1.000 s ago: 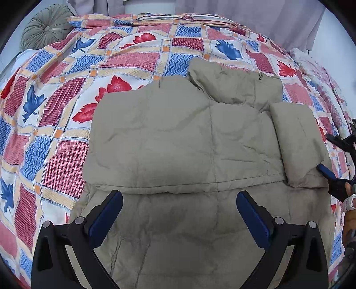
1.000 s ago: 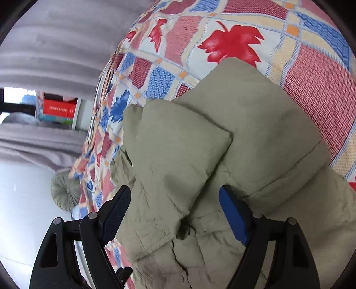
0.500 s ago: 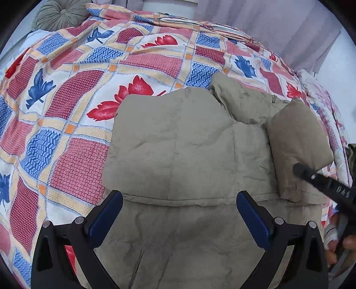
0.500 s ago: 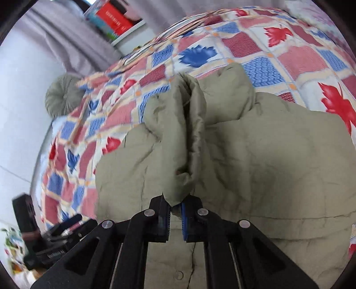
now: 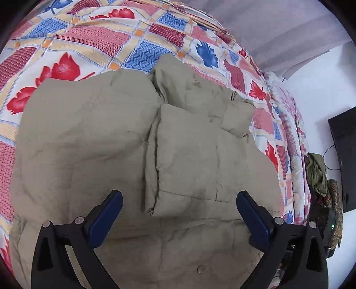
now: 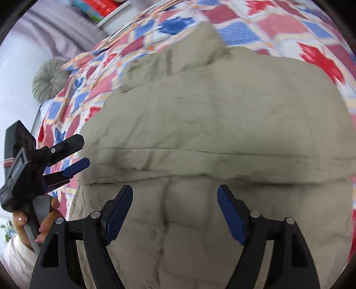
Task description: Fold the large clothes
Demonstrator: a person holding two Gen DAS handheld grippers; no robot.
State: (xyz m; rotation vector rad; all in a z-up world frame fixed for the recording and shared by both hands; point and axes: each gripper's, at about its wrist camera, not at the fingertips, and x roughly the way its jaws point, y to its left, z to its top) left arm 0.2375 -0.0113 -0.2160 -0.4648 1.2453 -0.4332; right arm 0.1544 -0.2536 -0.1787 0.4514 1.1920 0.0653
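A khaki padded jacket [image 5: 89,137] lies spread on the patchwork bedspread [image 5: 93,37]. Its right sleeve [image 5: 189,160] is folded flat across the body, and the hood [image 5: 187,89] bunches at the far end. My left gripper [image 5: 179,200] hovers open just above the jacket's lower half with nothing between its fingers. In the right wrist view the same jacket [image 6: 211,106] fills the frame. My right gripper [image 6: 175,193] hangs over the hem area, its jaws opening and empty. The left gripper [image 6: 80,153] shows at that view's left edge, held by a hand [image 6: 49,217].
A round grey-green cushion [image 6: 50,80] sits at the bed's far corner, below a shelf of books [image 6: 100,9]. Past the bed's right edge stand a black screen [image 5: 344,155] and a pile of clothes [image 5: 316,173]. Grey curtains [image 5: 278,26] hang behind.
Half a second ago my right gripper was shut on the sleeve and lifting it; now it is open and the sleeve lies folded over the body. My left gripper moved in towards the sleeve.
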